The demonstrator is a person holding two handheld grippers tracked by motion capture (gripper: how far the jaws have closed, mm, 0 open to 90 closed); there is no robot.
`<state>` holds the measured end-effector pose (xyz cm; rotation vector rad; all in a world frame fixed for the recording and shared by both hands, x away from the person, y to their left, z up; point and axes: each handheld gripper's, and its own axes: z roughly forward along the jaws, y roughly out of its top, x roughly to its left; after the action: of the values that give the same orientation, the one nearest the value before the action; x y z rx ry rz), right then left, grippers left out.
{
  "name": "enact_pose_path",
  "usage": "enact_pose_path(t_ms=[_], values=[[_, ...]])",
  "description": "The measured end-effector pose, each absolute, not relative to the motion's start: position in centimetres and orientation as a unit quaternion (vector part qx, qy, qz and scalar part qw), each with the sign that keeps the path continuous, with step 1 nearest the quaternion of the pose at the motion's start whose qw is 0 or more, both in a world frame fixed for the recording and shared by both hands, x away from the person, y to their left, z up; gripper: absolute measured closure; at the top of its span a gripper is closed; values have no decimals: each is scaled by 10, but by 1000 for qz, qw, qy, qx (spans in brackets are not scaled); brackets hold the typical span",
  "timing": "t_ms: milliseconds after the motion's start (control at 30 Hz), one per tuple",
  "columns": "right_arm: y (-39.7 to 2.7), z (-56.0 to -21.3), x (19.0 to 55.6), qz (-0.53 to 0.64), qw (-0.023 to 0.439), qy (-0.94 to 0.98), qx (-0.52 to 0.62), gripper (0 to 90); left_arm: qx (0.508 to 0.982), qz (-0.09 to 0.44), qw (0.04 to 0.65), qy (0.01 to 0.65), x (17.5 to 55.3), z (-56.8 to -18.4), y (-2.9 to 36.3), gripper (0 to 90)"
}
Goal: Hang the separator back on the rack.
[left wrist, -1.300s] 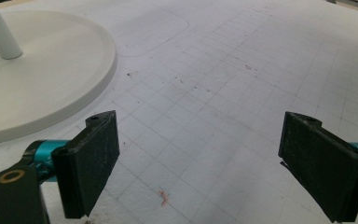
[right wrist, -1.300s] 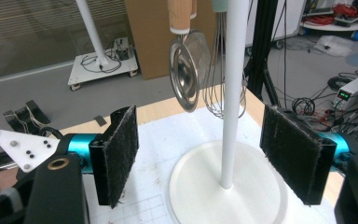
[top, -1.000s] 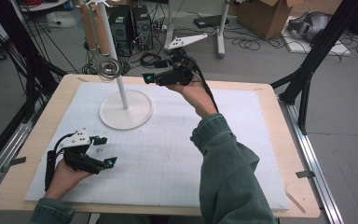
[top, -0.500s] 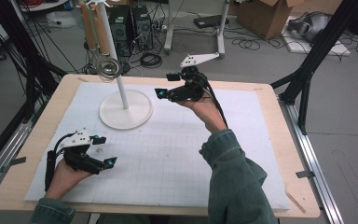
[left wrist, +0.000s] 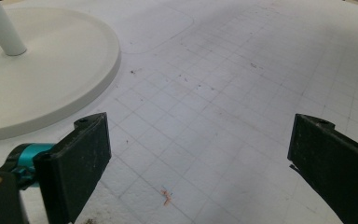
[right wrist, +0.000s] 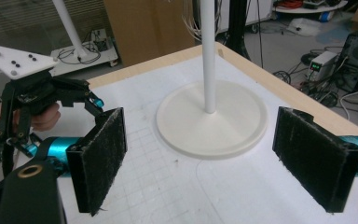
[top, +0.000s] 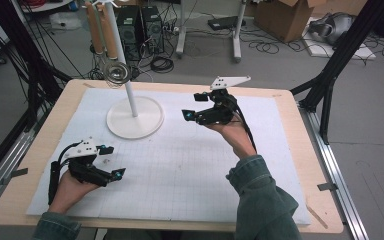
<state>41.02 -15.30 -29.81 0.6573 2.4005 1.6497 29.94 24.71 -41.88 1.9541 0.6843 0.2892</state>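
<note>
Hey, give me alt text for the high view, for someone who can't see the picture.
A person's two hands each hold an open, empty two-jaw gripper over a white gridded mat on a wooden table: the left gripper low near the front, the right gripper raised beside a white stand. Wooden-handled utensils and a metal strainer hang from the stand's top.

The high view looks forward and down over the whole table (top: 300, 165). Both gripper views sit low and close to the mat, facing the white stand (top: 134, 116) (left wrist: 37, 79) (right wrist: 212, 116), which all three views share.
</note>
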Motion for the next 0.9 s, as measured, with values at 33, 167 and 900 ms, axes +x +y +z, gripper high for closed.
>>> enact_pose_path(t_ms=[33, 167, 900], values=[[-155, -300, 409, 550, 76, 802, 221, 167, 809, 120, 501, 284, 300, -419, 247, 64], [-162, -308, 406, 547, 80, 802, 226, 154, 809, 120, 501, 285, 300, -420, 246, 64], [-201, -348, 377, 531, 90, 799, 267, 115, 808, 122, 499, 289, 300, -421, 246, 32]])
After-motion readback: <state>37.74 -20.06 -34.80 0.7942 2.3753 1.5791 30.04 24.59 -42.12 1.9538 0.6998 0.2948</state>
